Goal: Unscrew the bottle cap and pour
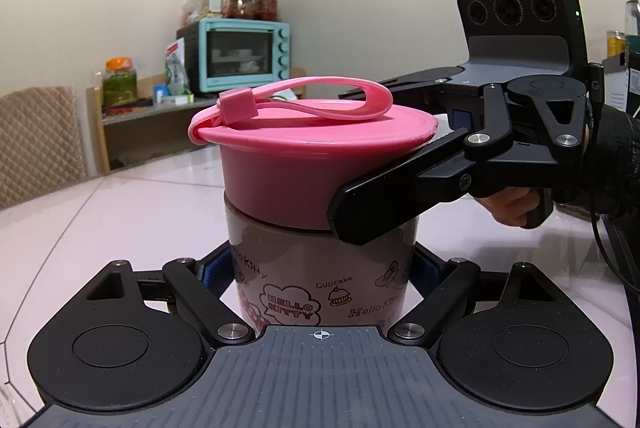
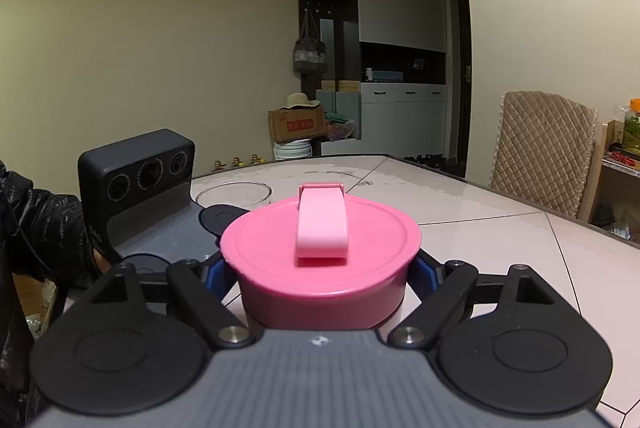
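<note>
A Hello Kitty bottle (image 1: 320, 268) with a translucent brown body stands on the table, topped by a wide pink cap (image 1: 312, 164) with a pink strap loop. My left gripper (image 1: 322, 268) is shut on the bottle body, blue pads pressing both sides. My right gripper (image 2: 322, 272) is shut on the pink cap (image 2: 320, 260), blue pads against its sides; in the left wrist view it reaches in from the right, one black finger (image 1: 376, 204) across the cap's near side. A clear glass (image 2: 234, 194) stands beyond the bottle, partly hidden by the left gripper's body.
The table (image 2: 480, 228) is pale and glossy with tile lines. A quilted chair (image 2: 540, 152) stands at its far right edge. A shelf with a teal toaster oven (image 1: 244, 54) and jars lies behind the bottle in the left wrist view.
</note>
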Demonstrator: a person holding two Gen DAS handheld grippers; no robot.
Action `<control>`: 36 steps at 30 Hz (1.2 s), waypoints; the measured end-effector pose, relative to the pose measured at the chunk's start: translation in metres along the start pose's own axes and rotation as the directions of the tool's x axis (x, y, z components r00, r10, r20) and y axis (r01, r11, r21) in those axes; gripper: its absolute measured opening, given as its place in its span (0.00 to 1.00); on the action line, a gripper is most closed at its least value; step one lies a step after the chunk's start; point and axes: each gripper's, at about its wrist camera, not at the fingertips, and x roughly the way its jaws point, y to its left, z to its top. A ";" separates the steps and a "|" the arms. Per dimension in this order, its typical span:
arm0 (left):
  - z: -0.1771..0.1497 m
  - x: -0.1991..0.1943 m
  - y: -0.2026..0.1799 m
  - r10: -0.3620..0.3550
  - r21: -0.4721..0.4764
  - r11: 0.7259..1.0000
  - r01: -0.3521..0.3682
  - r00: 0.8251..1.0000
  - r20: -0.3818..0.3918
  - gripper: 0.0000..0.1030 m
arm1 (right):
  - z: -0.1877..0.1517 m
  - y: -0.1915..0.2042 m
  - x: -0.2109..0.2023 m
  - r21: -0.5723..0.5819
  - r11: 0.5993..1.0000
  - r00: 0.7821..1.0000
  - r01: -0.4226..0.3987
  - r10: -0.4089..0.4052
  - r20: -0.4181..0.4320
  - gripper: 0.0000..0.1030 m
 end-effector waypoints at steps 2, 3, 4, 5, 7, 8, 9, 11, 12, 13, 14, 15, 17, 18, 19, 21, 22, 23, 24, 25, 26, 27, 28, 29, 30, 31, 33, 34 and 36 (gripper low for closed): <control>0.000 0.000 -0.001 0.001 0.000 1.000 -0.001 1.000 -0.001 0.87 | 0.000 0.006 -0.001 0.026 0.999 0.999 0.040 -0.040 0.003 0.85; 0.000 0.000 -0.002 0.001 0.001 1.000 -0.001 1.000 -0.001 0.87 | 0.000 0.010 -0.002 0.036 0.997 0.998 0.068 -0.068 0.000 0.88; 0.000 0.000 0.000 0.001 0.000 1.000 -0.001 1.000 -0.001 0.87 | -0.001 0.014 -0.003 0.046 0.994 0.995 0.096 -0.096 -0.003 0.89; 0.001 0.001 0.001 0.000 0.000 1.000 0.000 1.000 0.000 0.87 | -0.003 0.016 -0.005 0.052 0.991 0.993 0.121 -0.121 -0.008 0.90; 0.000 0.000 0.001 0.000 0.000 1.000 0.000 1.000 0.000 0.87 | -0.004 0.022 -0.006 0.069 0.981 0.983 0.183 -0.182 -0.021 0.91; 0.001 0.000 0.001 0.000 0.000 1.000 0.000 1.000 0.000 0.87 | -0.003 0.028 -0.006 0.081 0.971 0.975 0.223 -0.222 -0.028 0.91; 0.000 0.000 0.001 0.000 0.000 1.000 0.000 1.000 0.000 0.87 | -0.001 0.034 -0.006 0.090 0.960 0.965 0.264 -0.262 -0.028 0.91; 0.000 0.000 0.002 -0.001 0.000 1.000 0.001 1.000 0.001 0.87 | 0.001 0.047 -0.006 0.104 0.937 0.943 0.332 -0.332 -0.024 0.91; 0.000 0.000 0.002 -0.001 0.000 1.000 0.001 1.000 0.001 0.87 | 0.001 0.052 -0.005 0.108 0.927 0.933 0.358 -0.358 -0.022 0.91; 0.001 0.000 0.003 -0.001 -0.001 1.000 0.001 1.000 0.001 0.87 | 0.000 0.056 -0.007 0.127 0.916 0.924 0.381 -0.381 -0.019 0.91; 0.001 0.001 0.004 -0.001 -0.001 1.000 0.001 1.000 0.001 0.87 | -0.001 0.059 -0.009 0.149 0.904 0.915 0.401 -0.404 -0.017 0.91; 0.001 0.001 0.004 -0.001 -0.001 1.000 0.001 1.000 0.001 0.87 | -0.003 0.062 -0.011 0.170 0.891 0.905 0.422 -0.426 -0.014 0.91; 0.001 0.001 0.004 -0.001 -0.001 1.000 0.001 1.000 0.001 0.87 | -0.007 0.068 -0.014 0.211 0.862 0.883 0.460 -0.469 -0.010 0.91; 0.001 0.001 0.004 -0.001 -0.001 1.000 0.001 1.000 0.001 0.87 | -0.009 0.071 -0.015 0.230 0.849 0.873 0.475 -0.487 -0.003 0.91; 0.001 0.001 0.004 -0.001 -0.001 1.000 0.001 1.000 0.001 0.87 | -0.011 0.073 -0.015 0.248 0.837 0.863 0.489 -0.505 0.004 0.91; 0.001 0.001 0.004 -0.001 -0.001 1.000 0.001 1.000 0.001 0.87 | -0.013 0.076 -0.014 0.252 0.819 0.845 0.515 -0.534 0.011 0.91; 0.001 0.001 0.004 -0.001 -0.001 1.000 0.001 1.000 0.002 0.87 | -0.013 0.079 -0.012 0.248 0.806 0.830 0.537 -0.558 0.013 0.91; 0.001 0.001 0.004 -0.001 -0.001 1.000 0.001 1.000 0.002 0.87 | -0.013 0.080 -0.008 0.244 0.799 0.822 0.549 -0.569 0.013 0.91; 0.001 0.001 0.004 -0.001 -0.001 1.000 0.001 1.000 0.002 0.87 | -0.012 0.083 -0.003 0.234 0.790 0.812 0.566 -0.584 0.007 0.91; 0.001 0.001 0.004 -0.001 -0.001 1.000 0.001 1.000 0.002 0.87 | -0.012 0.085 0.002 0.222 0.779 0.799 0.587 -0.602 -0.001 0.91; 0.001 0.001 0.004 -0.001 -0.001 1.000 0.001 1.000 0.002 0.87 | -0.012 0.087 0.006 0.213 0.772 0.791 0.599 -0.612 -0.004 0.91; 0.001 0.001 0.004 -0.001 -0.001 1.000 0.001 1.000 0.002 0.87 | -0.011 0.089 0.010 0.201 0.765 0.782 0.612 -0.623 -0.009 0.91; 0.001 0.001 0.005 -0.002 -0.001 1.000 0.002 1.000 0.002 0.87 | -0.010 0.090 0.014 0.195 0.757 0.773 0.624 -0.634 -0.012 0.91; 0.001 0.001 0.005 -0.002 -0.001 1.000 0.002 1.000 0.002 0.87 | -0.008 0.092 0.018 0.189 0.749 0.764 0.635 -0.645 -0.015 0.91; 0.001 0.000 0.005 -0.002 -0.001 1.000 0.002 1.000 0.002 0.87 | -0.008 0.093 0.021 0.183 0.734 0.749 0.654 -0.663 -0.017 0.90; 0.001 0.001 0.005 -0.002 -0.001 1.000 0.002 1.000 0.002 0.87 | -0.007 0.095 0.022 0.180 0.728 0.742 0.662 -0.670 -0.018 0.90; 0.000 0.001 0.005 -0.002 -0.001 1.000 0.002 1.000 0.002 0.87 | -0.008 0.097 0.025 0.184 0.716 0.732 0.673 -0.681 -0.024 0.85; 0.000 0.001 0.005 -0.002 -0.001 1.000 0.002 1.000 0.002 0.87 | -0.008 0.098 0.026 0.196 0.714 0.731 0.672 -0.682 -0.023 0.83; 0.000 0.001 0.005 -0.002 -0.001 1.000 0.002 1.000 0.002 0.87 | -0.009 0.096 0.025 0.224 0.715 0.736 0.662 -0.677 -0.017 0.83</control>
